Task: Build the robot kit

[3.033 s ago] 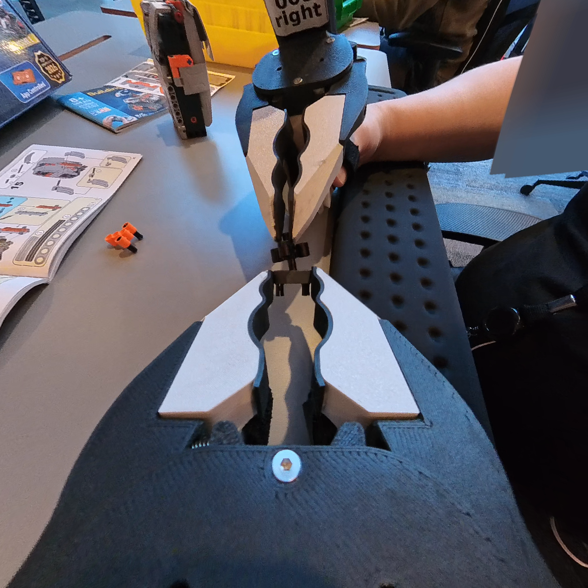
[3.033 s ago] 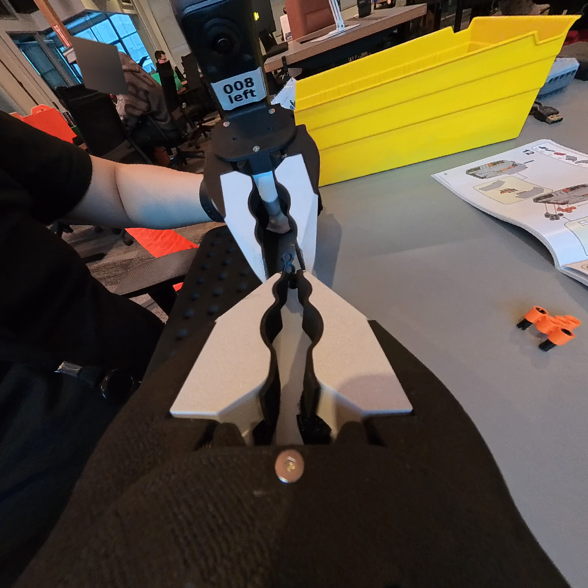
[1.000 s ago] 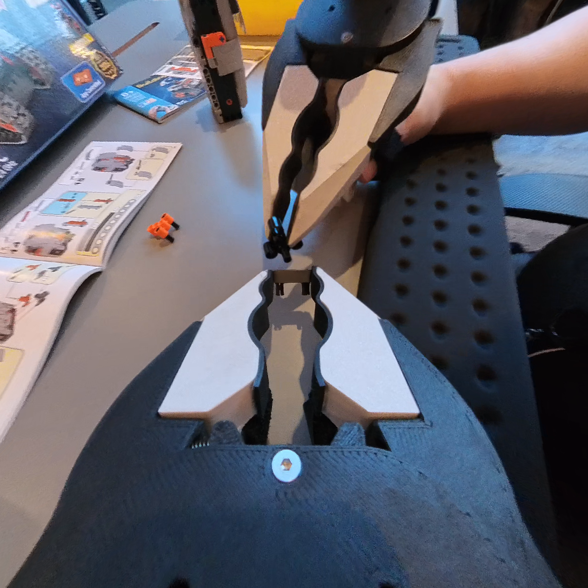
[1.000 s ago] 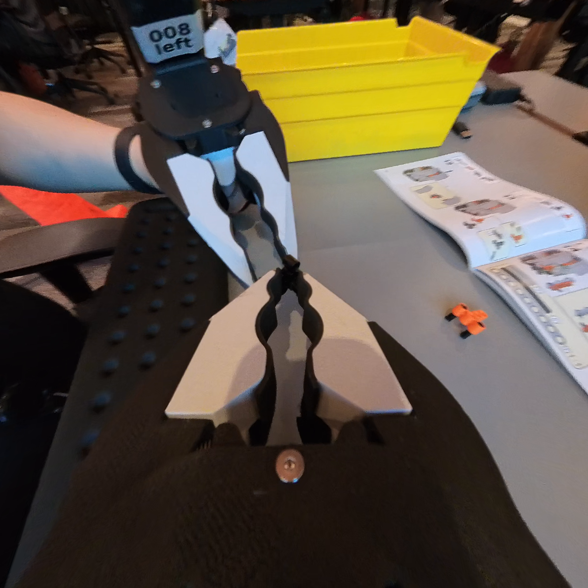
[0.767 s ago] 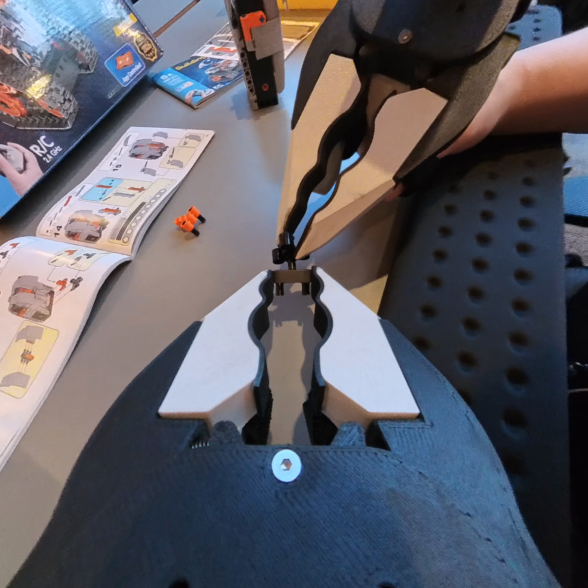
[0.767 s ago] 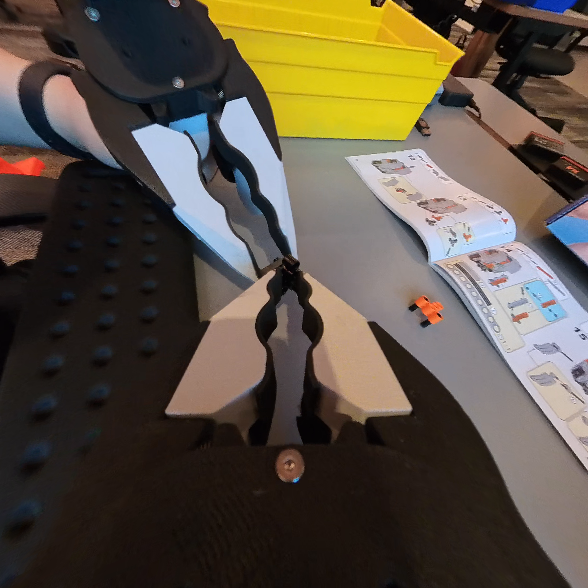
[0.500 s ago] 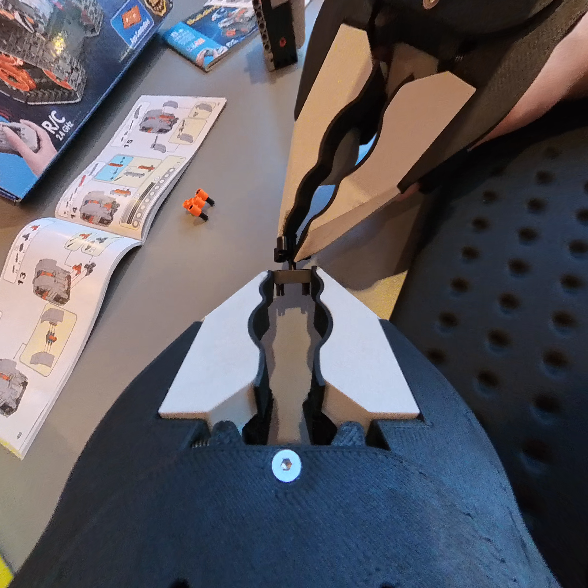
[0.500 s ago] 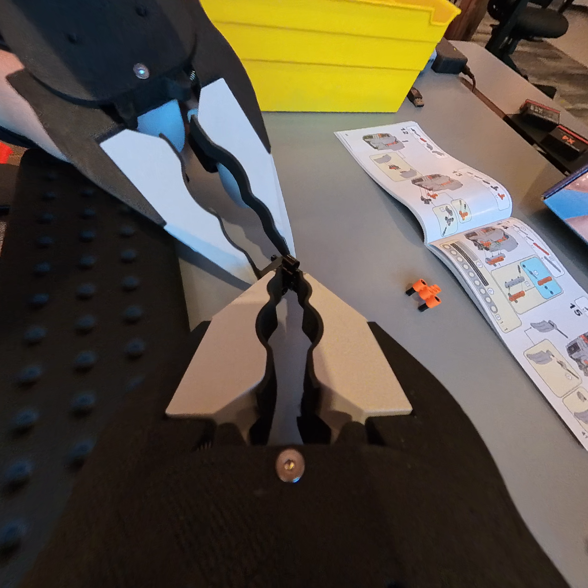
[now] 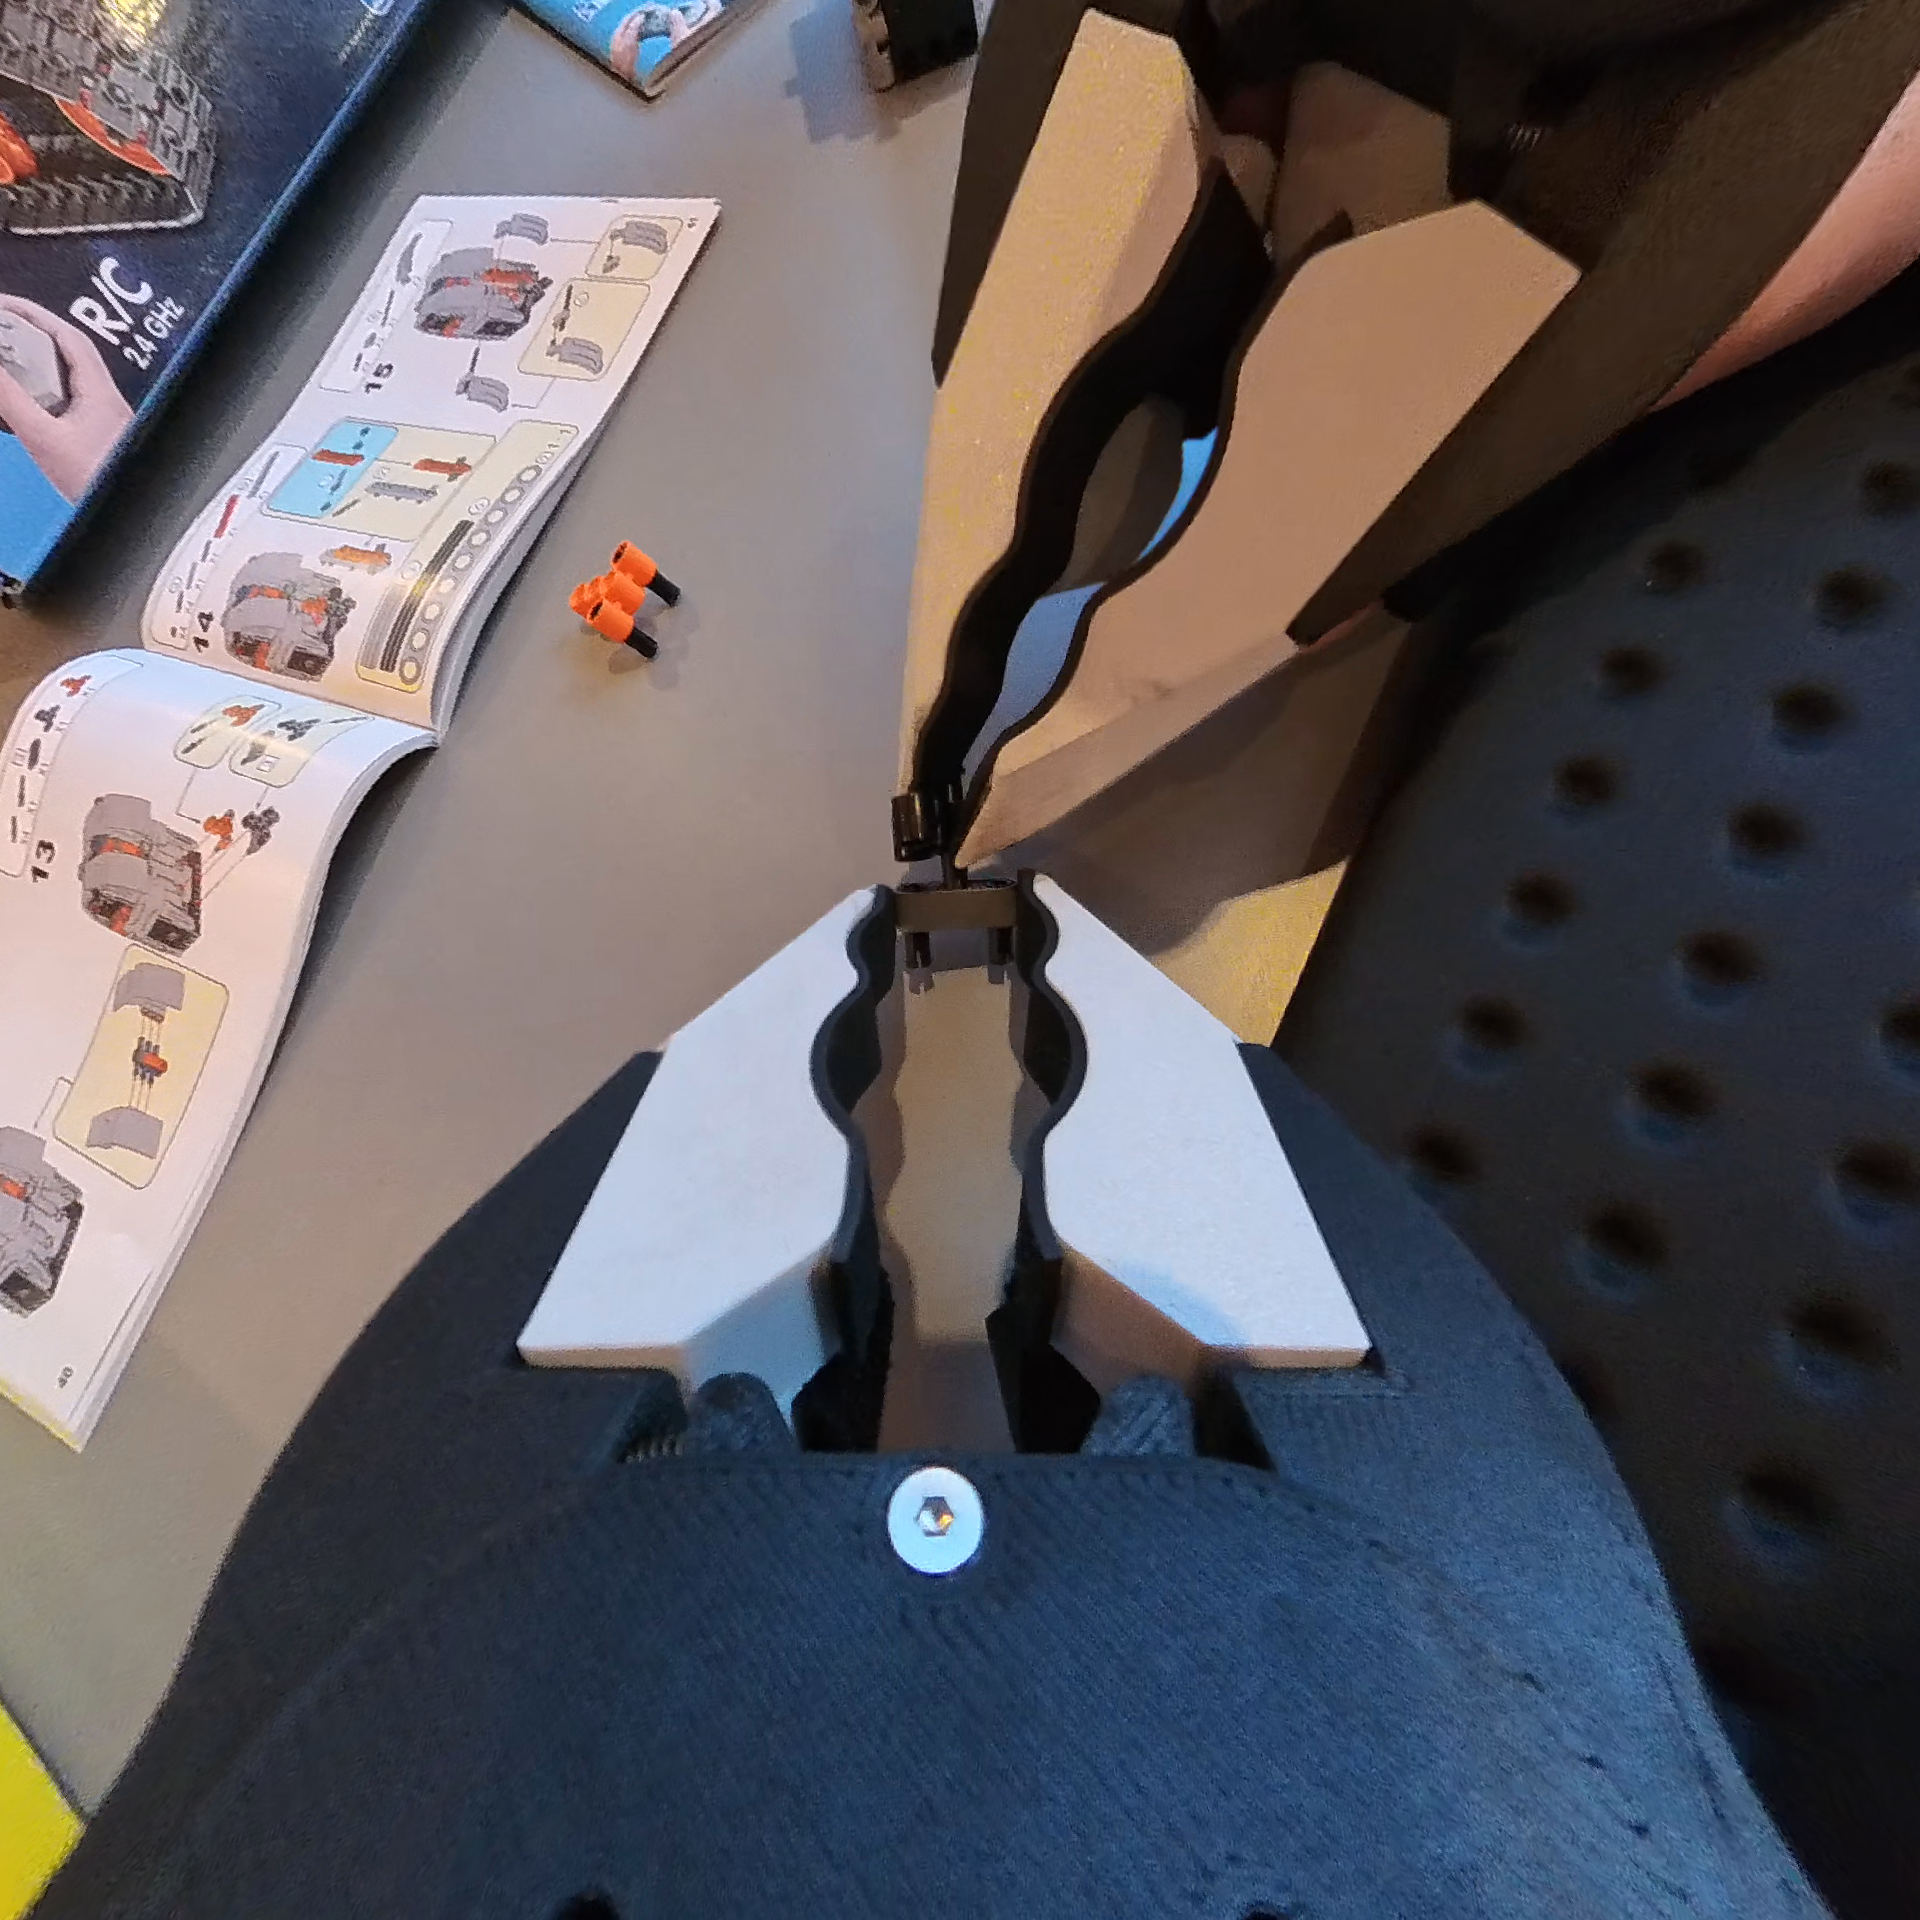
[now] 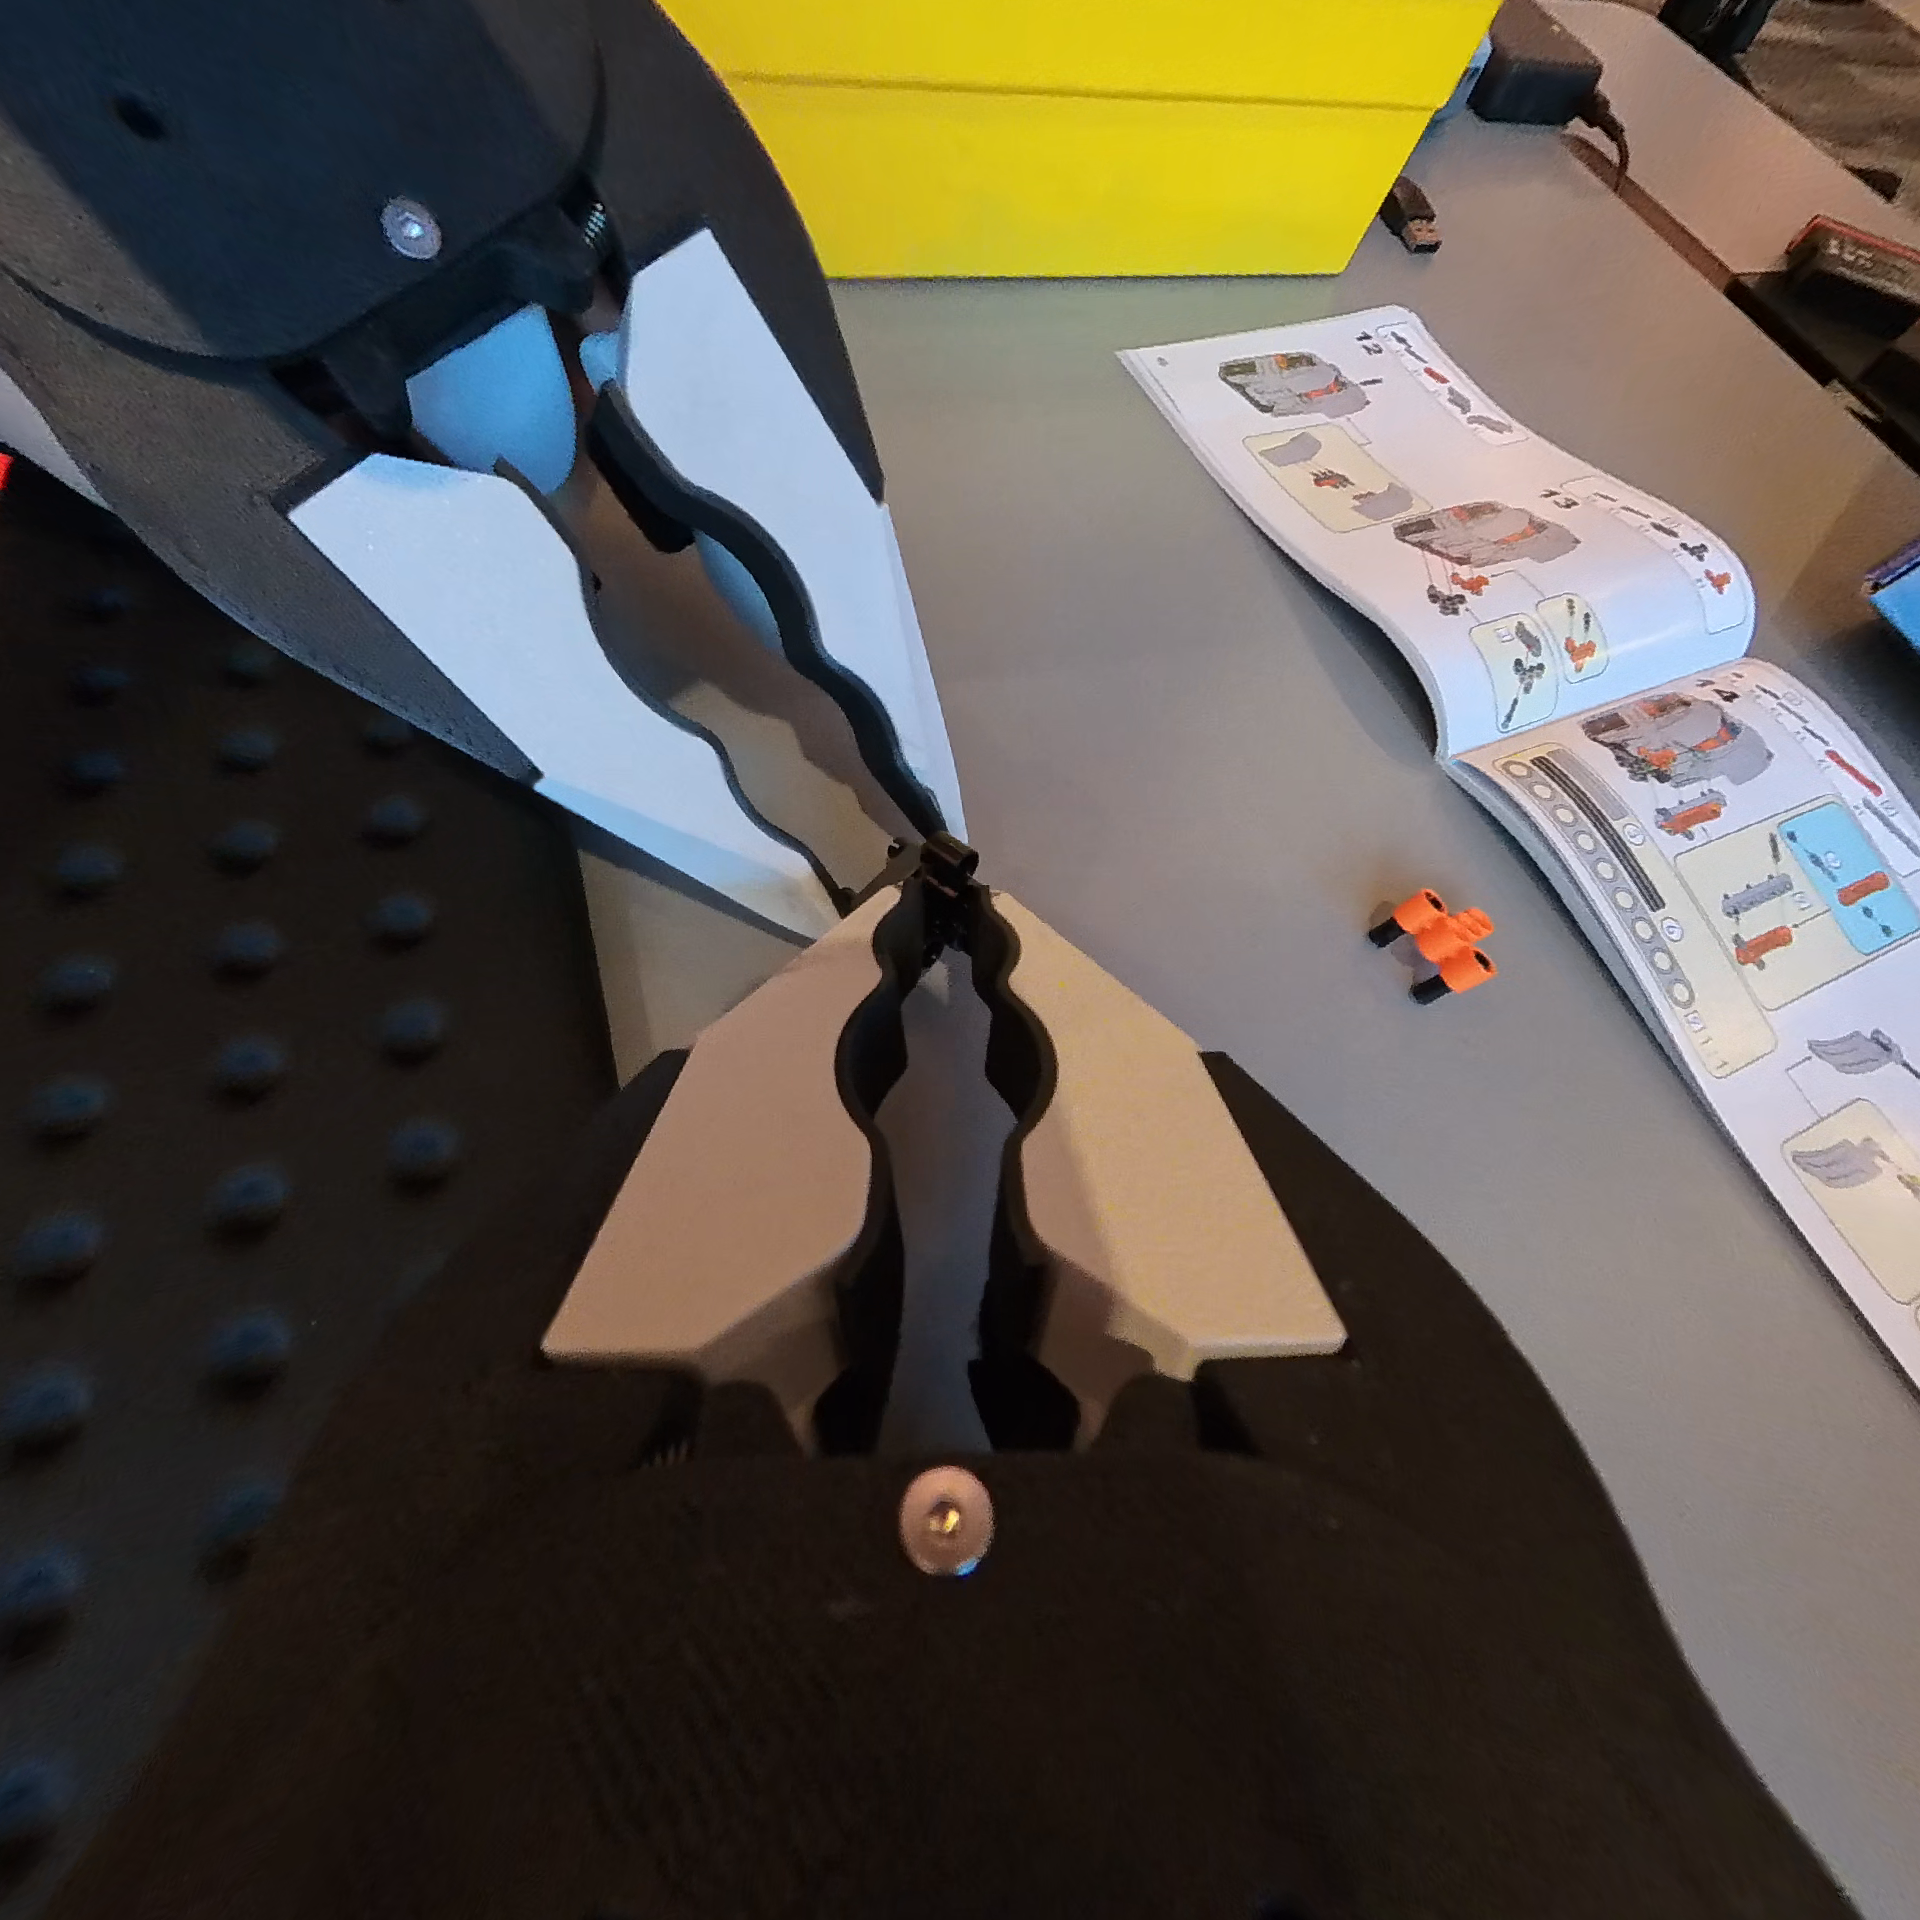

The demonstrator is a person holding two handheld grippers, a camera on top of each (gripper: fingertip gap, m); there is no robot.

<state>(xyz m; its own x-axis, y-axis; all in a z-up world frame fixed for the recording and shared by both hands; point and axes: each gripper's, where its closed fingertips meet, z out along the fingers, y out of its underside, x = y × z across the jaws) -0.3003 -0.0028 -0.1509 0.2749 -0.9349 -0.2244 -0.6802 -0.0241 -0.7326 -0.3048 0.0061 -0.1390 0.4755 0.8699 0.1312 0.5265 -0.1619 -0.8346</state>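
Left hand-held gripper (image 9: 954,902) clamps short dark brick piece (image 9: 954,908) crosswise between fingertips, two pins pointing back toward camera. Right hand-held gripper (image 10: 938,902) pinches small black connector (image 10: 948,864) at fingertips. Connector sits directly against brick piece's far edge; both grippers meet tip to tip above grey bench (image 9: 748,436). Orange pin part (image 9: 618,597) lies alone on bench, near open instruction booklet (image 9: 312,582). Yellow bin (image 10: 1081,177) farther back.
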